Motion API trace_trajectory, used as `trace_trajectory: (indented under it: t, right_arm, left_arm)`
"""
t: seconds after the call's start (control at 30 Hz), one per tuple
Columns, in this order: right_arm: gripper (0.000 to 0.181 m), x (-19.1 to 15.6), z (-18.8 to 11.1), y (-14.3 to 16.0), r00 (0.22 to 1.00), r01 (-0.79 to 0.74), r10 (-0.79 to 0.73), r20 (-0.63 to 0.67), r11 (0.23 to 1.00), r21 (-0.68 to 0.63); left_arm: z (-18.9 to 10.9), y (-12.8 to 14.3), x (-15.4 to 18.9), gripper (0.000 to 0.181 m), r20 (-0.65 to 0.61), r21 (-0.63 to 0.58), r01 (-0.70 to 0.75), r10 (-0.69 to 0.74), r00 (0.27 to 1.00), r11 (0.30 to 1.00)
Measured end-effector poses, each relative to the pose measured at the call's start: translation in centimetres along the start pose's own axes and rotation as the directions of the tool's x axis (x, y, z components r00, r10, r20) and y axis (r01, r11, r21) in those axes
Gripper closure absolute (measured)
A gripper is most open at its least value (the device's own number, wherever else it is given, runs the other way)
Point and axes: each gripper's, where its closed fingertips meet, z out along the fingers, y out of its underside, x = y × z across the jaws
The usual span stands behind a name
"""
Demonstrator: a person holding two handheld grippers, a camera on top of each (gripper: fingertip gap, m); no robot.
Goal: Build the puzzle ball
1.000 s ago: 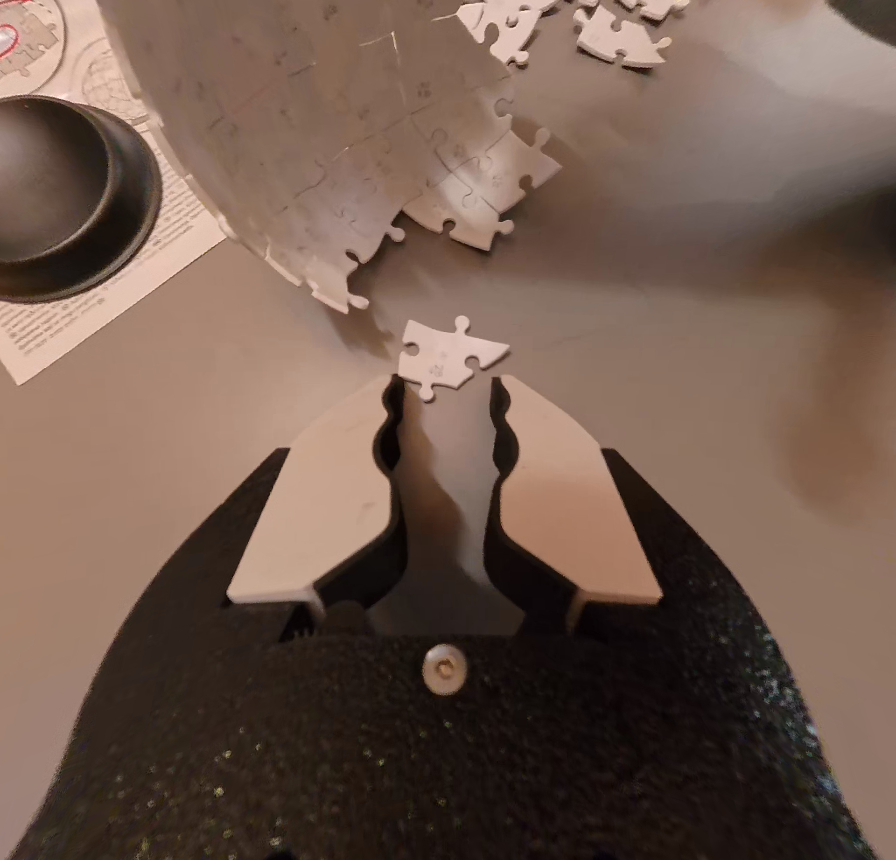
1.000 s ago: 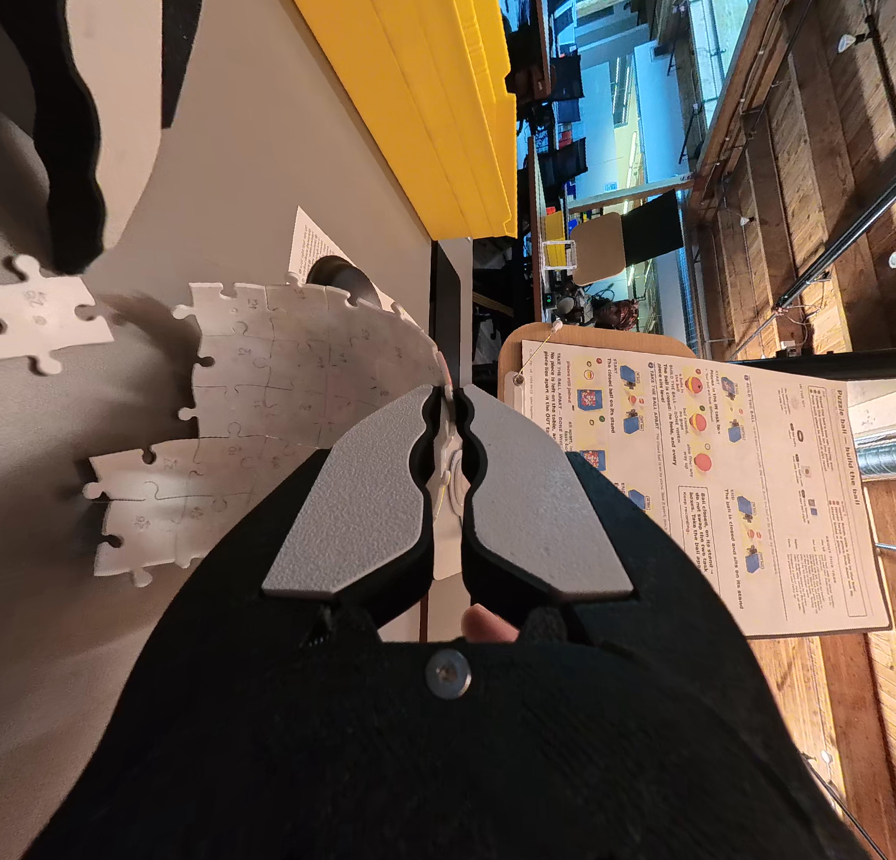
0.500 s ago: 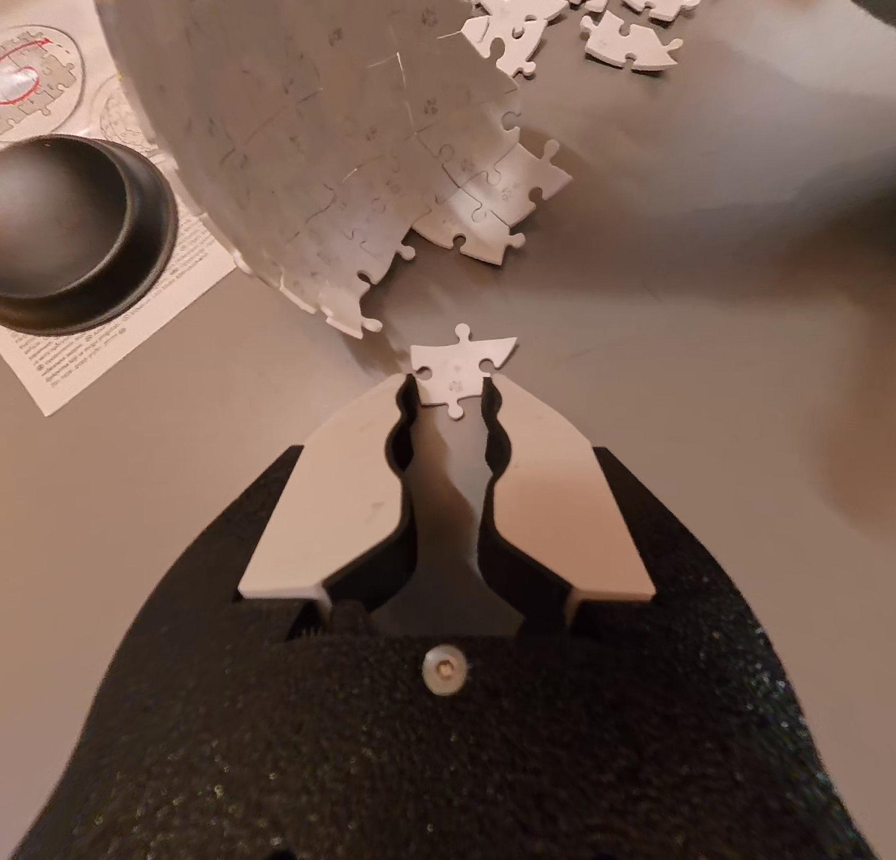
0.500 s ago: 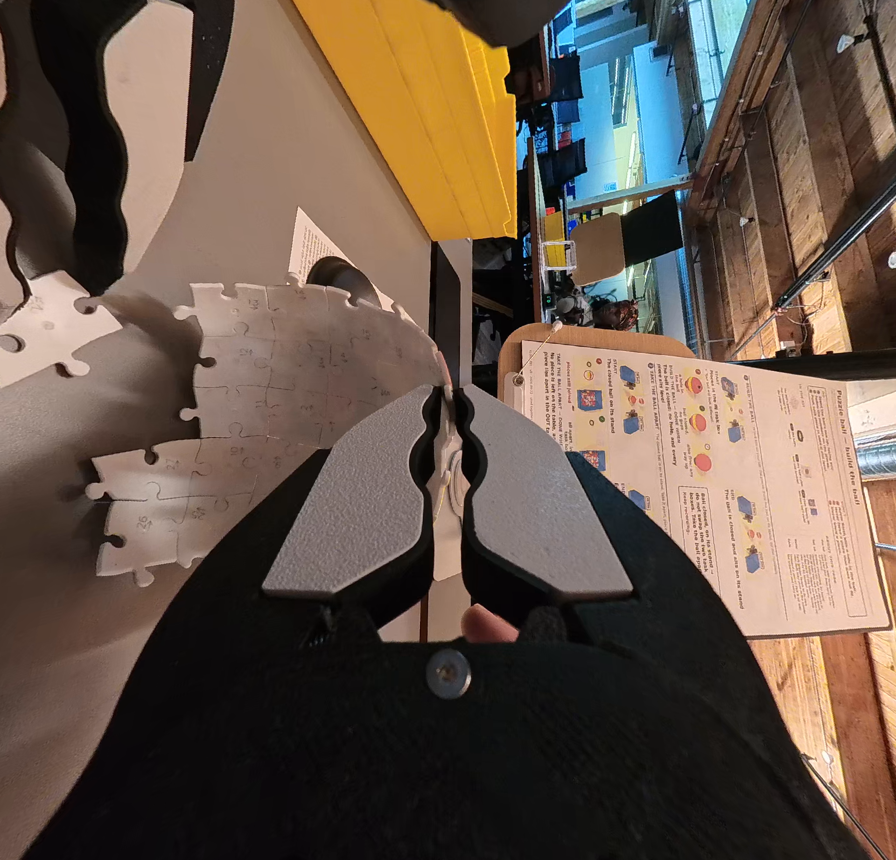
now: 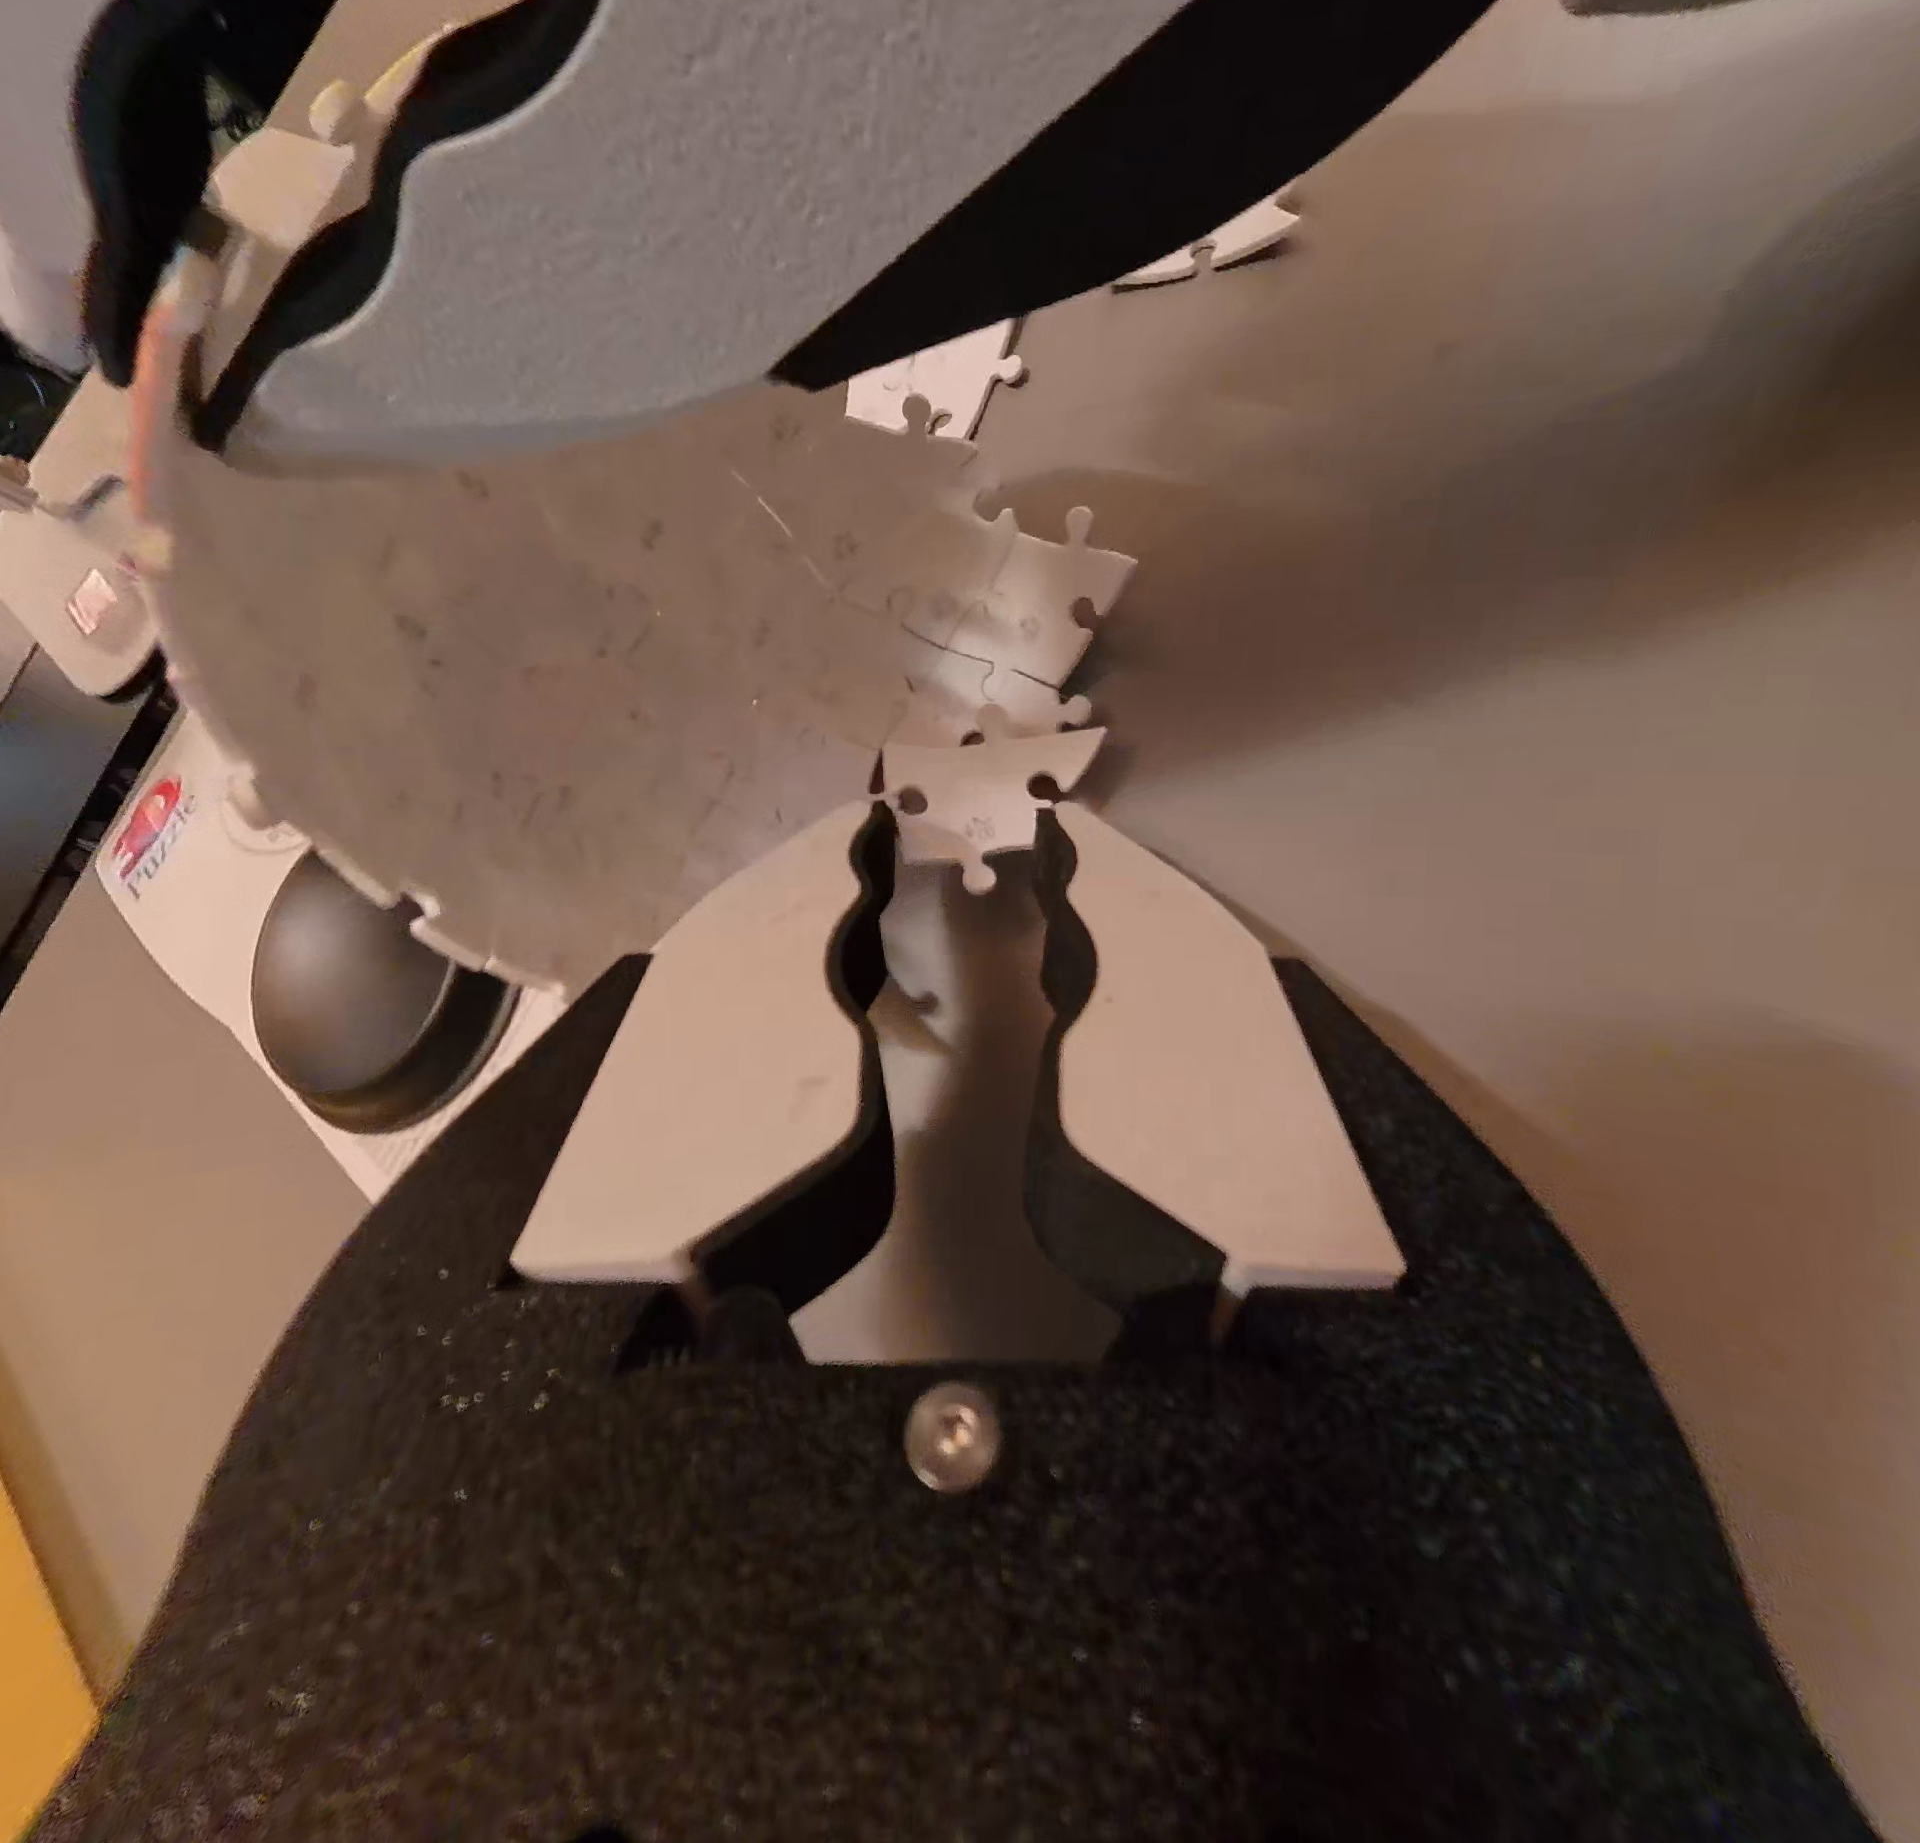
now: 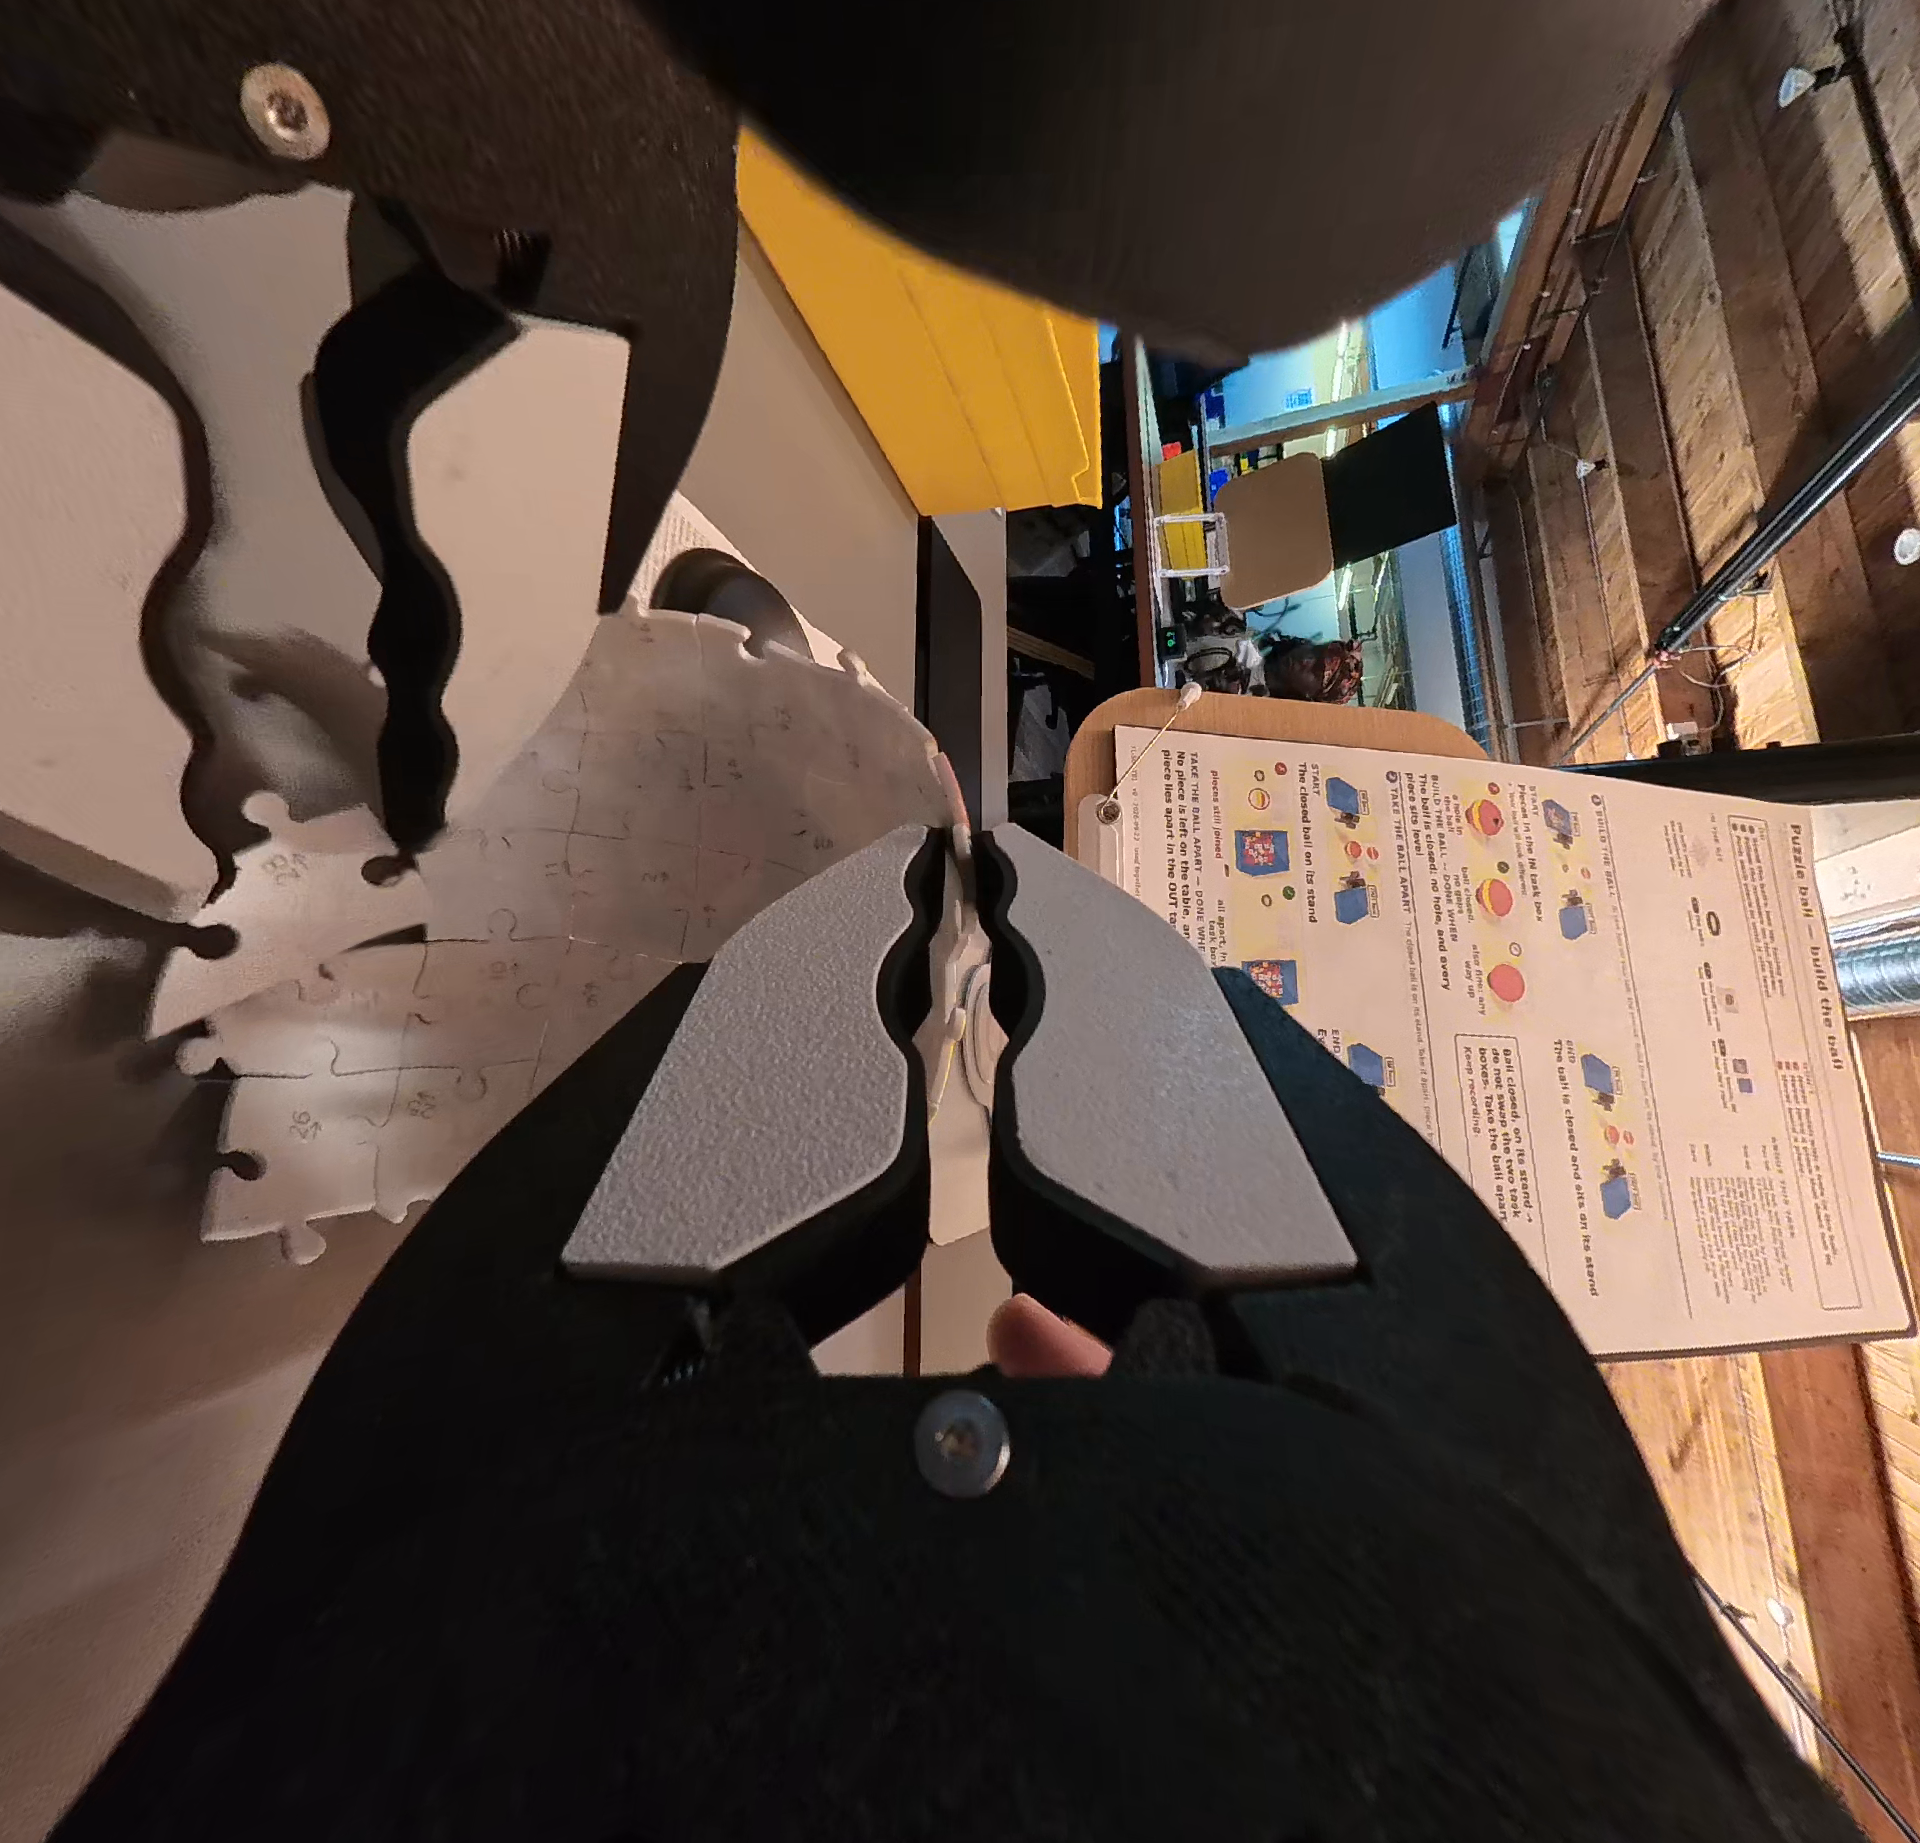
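Observation:
My left gripper (image 5: 966, 822) is shut on a single white puzzle piece (image 5: 987, 775), held at its fingertips. The piece touches the jagged edge of the partly built white ball shell (image 5: 540, 671). My right gripper (image 6: 961, 837) is shut on the shell's rim and holds the shell (image 6: 644, 837) off the table. In the left wrist view the right gripper (image 5: 623, 183) fills the top. In the right wrist view the left gripper (image 6: 312, 858) comes in from the upper left with the piece (image 6: 301, 900) against the shell's edge.
A black round stand (image 5: 353, 1014) sits on a printed sheet at the left. Loose white pieces (image 5: 935, 380) lie on the grey table beyond the shell. A yellow bin (image 6: 956, 359) and an instruction sheet on a board (image 6: 1507, 1014) stand past the table edge. Across from one pair of fingers to the other is roughly 11 cm.
My left gripper closed on the loose piece on the table, lifted it and brought it up against the shell's edge. My right gripper keeps its hold on the shell.

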Motion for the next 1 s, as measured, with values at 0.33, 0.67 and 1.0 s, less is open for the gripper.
trace_trajectory:
  t: [0.33, 0.67, 1.0]
  right_arm:
    - [0.176, 0.0, 0.0, 0.2, 1.0, -0.01, 0.01, 0.0, 1.0, -0.001]
    - [0.176, 0.0, 0.0, 0.2, 1.0, -0.006, 0.006, -0.003, 1.0, 0.001]
    - [0.176, -0.1, 0.1, -0.2, 1.0, 0.013, -0.013, -0.004, 1.0, 0.003]
  left_arm:
    - [-1.1, 0.4, -0.6, 0.142, 0.138, 0.073, 0.004, -0.014, 0.99, 0.997]
    - [-1.9, 0.0, 1.6, 0.158, 0.037, 0.072, 0.509, -0.513, 0.858, 0.858]
    - [-5.5, -0.9, -7.7, 0.141, 0.198, 0.343, 0.416, -0.498, 0.844, 0.842]
